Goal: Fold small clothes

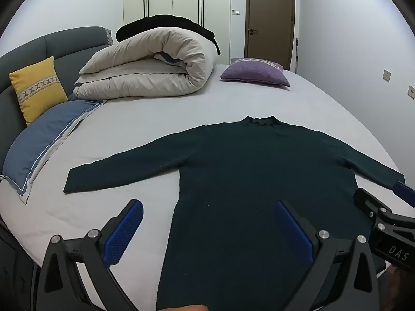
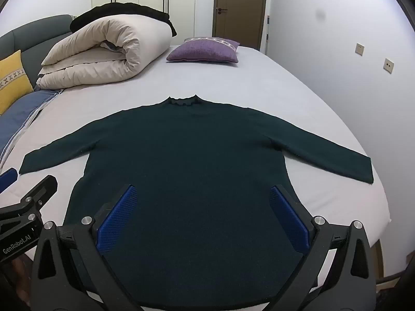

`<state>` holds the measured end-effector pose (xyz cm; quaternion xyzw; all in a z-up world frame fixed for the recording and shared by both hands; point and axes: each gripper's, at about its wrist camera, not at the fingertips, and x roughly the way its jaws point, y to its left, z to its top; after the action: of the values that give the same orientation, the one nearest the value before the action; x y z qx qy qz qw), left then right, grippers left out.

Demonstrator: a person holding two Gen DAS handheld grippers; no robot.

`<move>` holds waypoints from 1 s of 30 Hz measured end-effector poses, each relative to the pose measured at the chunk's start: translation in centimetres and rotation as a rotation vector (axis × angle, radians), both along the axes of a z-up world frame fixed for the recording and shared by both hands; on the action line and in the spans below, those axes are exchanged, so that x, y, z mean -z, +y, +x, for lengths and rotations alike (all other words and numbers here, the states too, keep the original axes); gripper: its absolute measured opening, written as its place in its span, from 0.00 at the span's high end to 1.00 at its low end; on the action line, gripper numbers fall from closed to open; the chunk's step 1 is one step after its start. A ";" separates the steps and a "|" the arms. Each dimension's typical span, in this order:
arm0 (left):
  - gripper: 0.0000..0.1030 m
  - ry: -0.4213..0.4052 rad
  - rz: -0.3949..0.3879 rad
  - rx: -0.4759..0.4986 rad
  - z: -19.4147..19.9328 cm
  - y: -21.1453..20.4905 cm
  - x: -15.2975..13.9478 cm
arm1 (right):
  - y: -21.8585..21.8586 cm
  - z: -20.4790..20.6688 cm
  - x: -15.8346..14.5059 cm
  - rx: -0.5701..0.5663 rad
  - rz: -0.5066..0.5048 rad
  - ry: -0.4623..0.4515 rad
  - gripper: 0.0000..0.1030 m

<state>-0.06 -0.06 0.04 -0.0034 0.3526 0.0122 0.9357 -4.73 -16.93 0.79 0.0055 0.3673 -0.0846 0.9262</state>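
Note:
A dark green long-sleeved sweater [image 1: 246, 171] lies flat on the pale sheet of the bed [image 1: 145, 119], collar far, hem near, both sleeves spread out sideways; it also shows in the right wrist view [image 2: 192, 155]. My left gripper [image 1: 207, 223] is open and empty, above the sweater's lower left edge. My right gripper [image 2: 202, 207] is open and empty, above the sweater's lower middle. The right gripper also shows at the right edge of the left wrist view [image 1: 384, 207]. The left gripper shows at the left edge of the right wrist view [image 2: 28, 202].
A rolled beige duvet [image 1: 147, 67] with a black garment on top lies at the far left. A purple cushion [image 1: 255, 72] lies at the far middle. A yellow cushion [image 1: 39, 88] and a blue pillow [image 1: 44, 145] lie by the grey headboard at left. The bed's right edge runs near the wall.

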 end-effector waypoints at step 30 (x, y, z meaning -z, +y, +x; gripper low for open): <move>0.00 0.001 0.002 -0.002 -0.3 0.7 0.1 | 0.5 0.1 0.9 -0.011 -0.008 0.018 0.00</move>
<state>-0.35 0.64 -0.08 -0.0027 0.3533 0.0134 0.9354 -4.68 -16.44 -0.15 -0.0011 0.3755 -0.0812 0.9233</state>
